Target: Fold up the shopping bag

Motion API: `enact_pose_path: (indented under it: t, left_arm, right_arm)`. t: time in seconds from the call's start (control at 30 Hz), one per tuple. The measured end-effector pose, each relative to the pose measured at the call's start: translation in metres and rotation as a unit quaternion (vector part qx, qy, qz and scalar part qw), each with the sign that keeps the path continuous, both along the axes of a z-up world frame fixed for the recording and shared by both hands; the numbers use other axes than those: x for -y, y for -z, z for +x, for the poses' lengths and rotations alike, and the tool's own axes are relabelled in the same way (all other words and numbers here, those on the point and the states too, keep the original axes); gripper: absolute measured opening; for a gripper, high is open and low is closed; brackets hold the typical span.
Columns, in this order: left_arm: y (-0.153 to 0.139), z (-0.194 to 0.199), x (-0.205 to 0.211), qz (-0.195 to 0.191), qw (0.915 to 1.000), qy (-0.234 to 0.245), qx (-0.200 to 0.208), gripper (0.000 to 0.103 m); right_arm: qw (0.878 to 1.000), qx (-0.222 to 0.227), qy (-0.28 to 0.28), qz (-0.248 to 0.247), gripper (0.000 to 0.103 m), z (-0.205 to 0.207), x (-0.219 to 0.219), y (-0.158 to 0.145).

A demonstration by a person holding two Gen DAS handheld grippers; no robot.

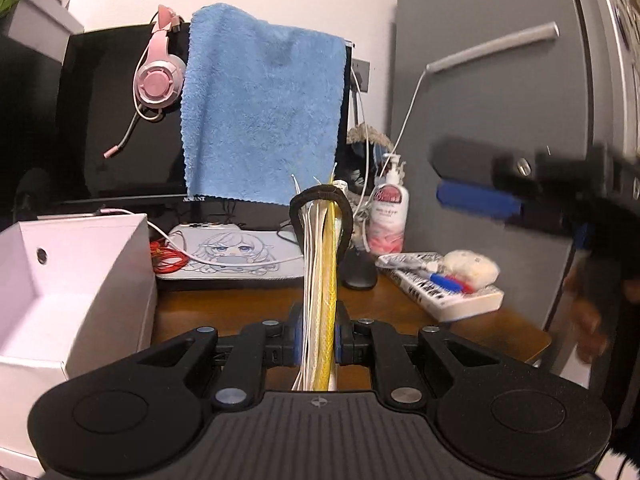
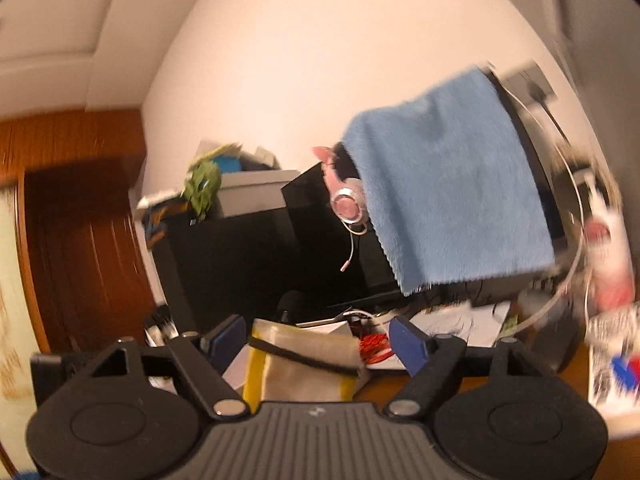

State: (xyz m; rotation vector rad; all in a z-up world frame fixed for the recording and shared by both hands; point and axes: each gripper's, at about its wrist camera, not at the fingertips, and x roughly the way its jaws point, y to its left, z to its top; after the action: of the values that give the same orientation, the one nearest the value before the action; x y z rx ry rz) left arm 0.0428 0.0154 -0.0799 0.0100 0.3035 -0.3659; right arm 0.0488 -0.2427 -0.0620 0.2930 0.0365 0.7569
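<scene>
The left tongs clamp the folded shopping bag edge-on (dark handle looped on top); the right tongs gape wide, holding nothing.

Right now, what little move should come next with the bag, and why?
Probably bring the right hand-held gripper back in and close it on the folded shopping bag. The left hand-held gripper already pinches the bag edge-on above the desk, while the right one is open and holds nothing.
</scene>
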Motion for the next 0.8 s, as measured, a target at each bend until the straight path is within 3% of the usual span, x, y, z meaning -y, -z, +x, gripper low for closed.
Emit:
enact_pose_path:
  t: [0.13,0.4,0.7,0.8]
  left_arm:
    - [0.003,-0.004,0.008,0.023,0.9997,-0.002,0.003,0.013]
    - [0.006,-0.007,0.016,0.044,0.9990,-0.001,0.003,0.013]
    - [0.006,-0.007,0.017,0.047,0.9989,-0.002,0.004,0.013]
    - [0.006,-0.008,0.018,0.050,0.9987,-0.002,0.005,0.013]
  right_arm:
    - [0.998,0.030,0.015,-0.058,0.079,-0.005,-0.020,-0.012]
    - [0.987,0.030,0.056,-0.147,0.079,0.010,-0.054,-0.018]
    - [0.985,-0.005,0.023,-0.172,0.079,0.013,-0.061,-0.004]
    - [0.989,0.011,0.021,-0.147,0.079,0.008,-0.054,-0.007]
